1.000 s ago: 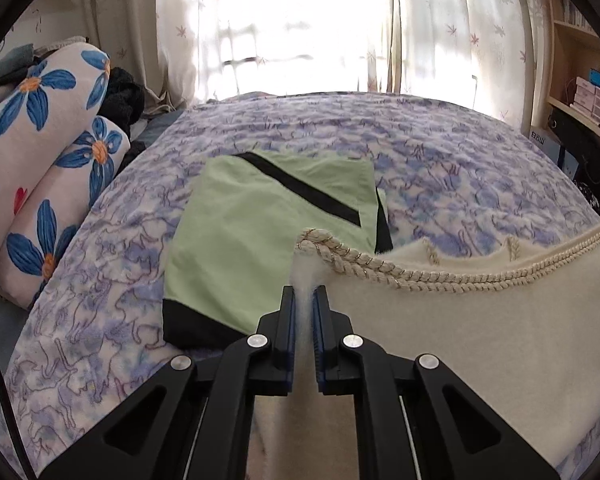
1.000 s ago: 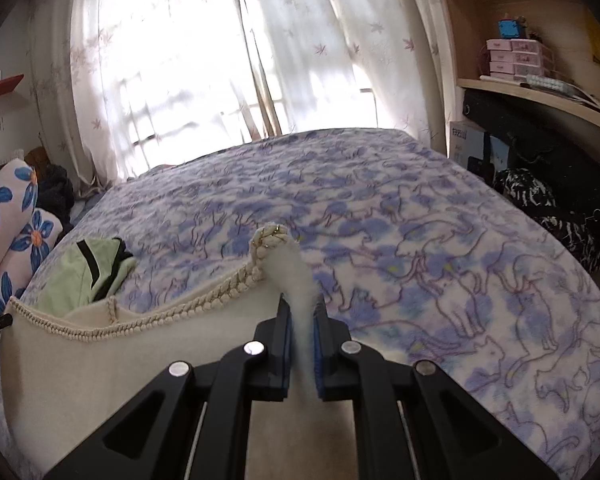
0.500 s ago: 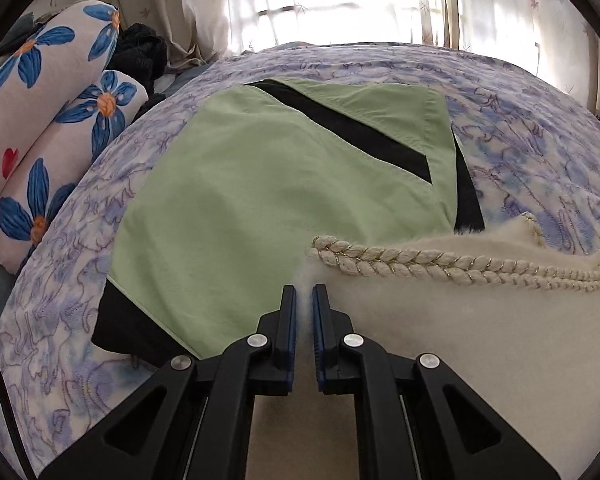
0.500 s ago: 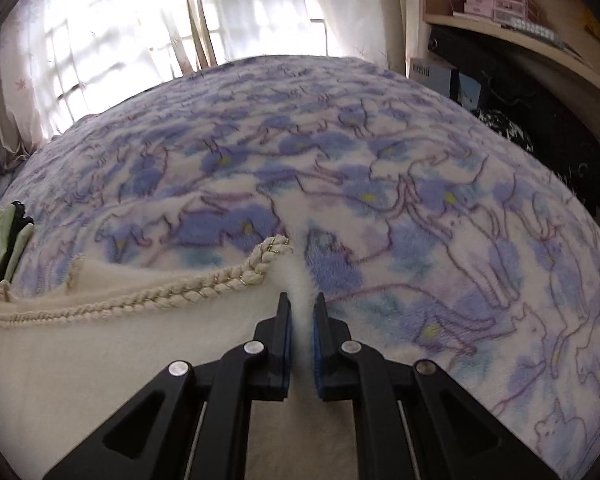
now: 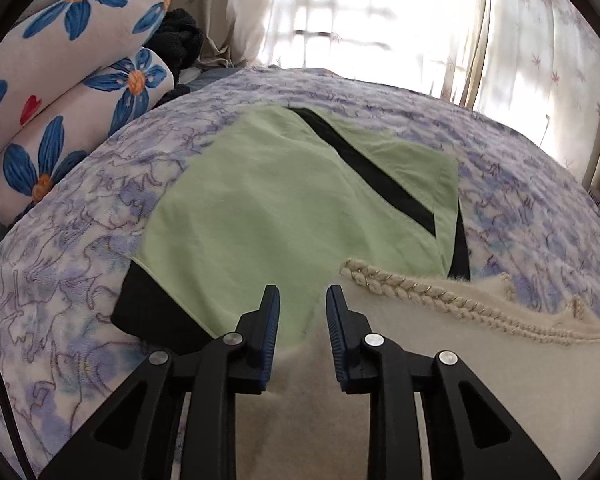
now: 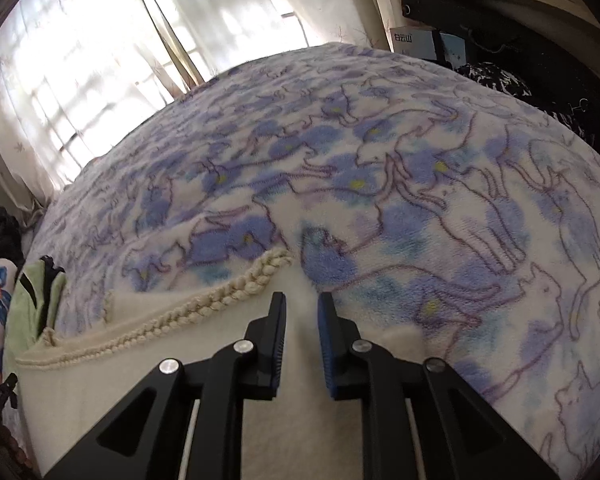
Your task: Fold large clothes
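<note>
Letting go cleanly matters now: in the left wrist view the left gripper (image 5: pixel 302 300), jaws just spread and pinching nothing, hangs over the cream sweater (image 5: pixel 440 360), whose braided edge (image 5: pixel 412 288) overlaps the folded green garment (image 5: pixel 284 208) at 12 o'clock. In the right wrist view the right gripper (image 6: pixel 302 307), jaws also just parted and clear of the cloth, sits above the sweater's corner with bare fleece blanket (image 6: pixel 440 184) from 12 to 3 o'clock, so backing straight out should leave the fold flat.

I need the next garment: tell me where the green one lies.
The green garment lies flat on the cat-print blanket, left of the cream garment whose braided edge overlaps its near corner; flowered pillows lie further left.
</note>
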The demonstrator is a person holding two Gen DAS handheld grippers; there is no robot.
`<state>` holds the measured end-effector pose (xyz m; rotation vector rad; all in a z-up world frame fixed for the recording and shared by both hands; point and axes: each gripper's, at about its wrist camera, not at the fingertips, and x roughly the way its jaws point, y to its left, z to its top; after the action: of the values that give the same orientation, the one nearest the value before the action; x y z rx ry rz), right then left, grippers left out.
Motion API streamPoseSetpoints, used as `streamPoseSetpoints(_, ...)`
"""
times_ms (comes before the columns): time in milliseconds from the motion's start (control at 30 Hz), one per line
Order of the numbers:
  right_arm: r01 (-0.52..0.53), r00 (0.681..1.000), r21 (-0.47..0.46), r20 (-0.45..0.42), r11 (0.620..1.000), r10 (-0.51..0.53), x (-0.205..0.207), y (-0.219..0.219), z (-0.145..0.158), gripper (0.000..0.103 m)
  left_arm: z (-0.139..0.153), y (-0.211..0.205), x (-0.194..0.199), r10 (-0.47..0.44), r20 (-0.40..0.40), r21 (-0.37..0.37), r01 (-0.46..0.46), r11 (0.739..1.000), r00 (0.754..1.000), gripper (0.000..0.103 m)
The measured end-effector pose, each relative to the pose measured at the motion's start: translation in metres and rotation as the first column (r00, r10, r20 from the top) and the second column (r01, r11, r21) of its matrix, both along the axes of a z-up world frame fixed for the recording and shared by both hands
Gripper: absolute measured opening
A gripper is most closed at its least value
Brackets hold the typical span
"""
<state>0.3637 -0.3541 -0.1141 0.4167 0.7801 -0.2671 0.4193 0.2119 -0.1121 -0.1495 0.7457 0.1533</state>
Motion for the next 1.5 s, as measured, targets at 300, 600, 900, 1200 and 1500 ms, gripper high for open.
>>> streamPoseSetpoints(300,-0.368,0.929,0.052,-0.013,0.928,0.369,0.034,0.158,0.004,0.016,0.005,-0.084,-0.010,-0.159,-0.026,-0.024,0.159,0.987,0.987,0.015)
streamPoseSetpoints(600,-0.317,0.941,0.071,-0.096,0.946,0.323,0.052,0.148,-0.029,0.009,-0.024,-0.092,0.007,-0.107,-0.056,0.196,0.116,0.974,0.993,0.017)
streamPoseSetpoints(900,-0.042,0.992,-0.014,-0.122,0.999,0.040,0.007,-0.005,-0.032,0.000,-0.037,-0.007,0.008,-0.009,-0.110,0.036,0.013,0.999,0.994,0.034)
streamPoseSetpoints(1200,-0.163,0.985,0.028,-0.052,0.986,0.164,-0.042,0.044,0.013,0.005,0.007,-0.037,-0.055,-0.094,-0.079,-0.020,0.092,0.996,0.992,0.034)
streamPoseSetpoints(1500,-0.473,0.876,0.112,-0.047,0.874,0.480,-0.090,0.176,0.014,0.006,0.011,-0.089,-0.144,-0.217,-0.053,-0.051,0.214,0.975,0.975,0.035)
